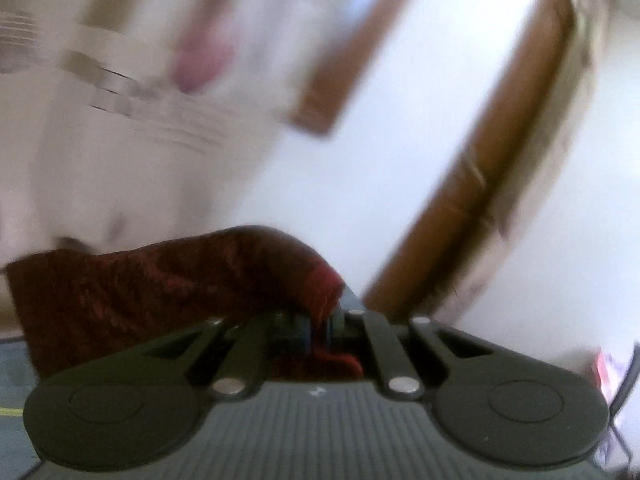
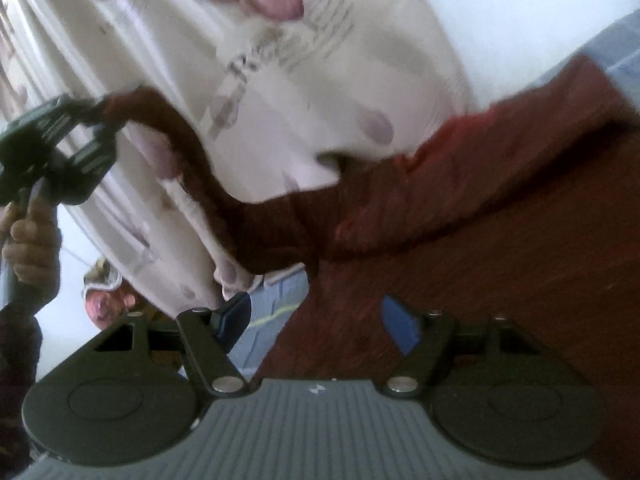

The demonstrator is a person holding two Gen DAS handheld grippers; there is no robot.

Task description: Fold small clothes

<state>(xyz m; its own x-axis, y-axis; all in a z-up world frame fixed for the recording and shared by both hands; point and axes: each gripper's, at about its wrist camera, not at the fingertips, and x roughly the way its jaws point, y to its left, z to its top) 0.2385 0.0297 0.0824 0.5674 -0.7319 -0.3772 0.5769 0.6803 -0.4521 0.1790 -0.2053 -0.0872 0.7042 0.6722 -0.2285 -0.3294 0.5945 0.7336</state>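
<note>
- Our left gripper (image 1: 318,330) is clamped on a corner of the dark red garment (image 1: 152,292); in the left wrist view the cloth bunches between its 2 fingers and trails off to the left.
- In the right wrist view we see that same left gripper (image 2: 94,120) at the far left, lifting a thin strip of the dark red garment (image 2: 480,240), with a hand (image 2: 30,240) on its handle.
- Our right gripper (image 2: 316,320) has its 2 blue-padded fingers (image 2: 400,326) spread apart, holding nothing, above the broad part of the garment.
- A white printed cloth (image 2: 280,80) lies behind the garment.
- The left view is badly blurred; we make out only a brown wooden frame (image 1: 500,184).
</note>
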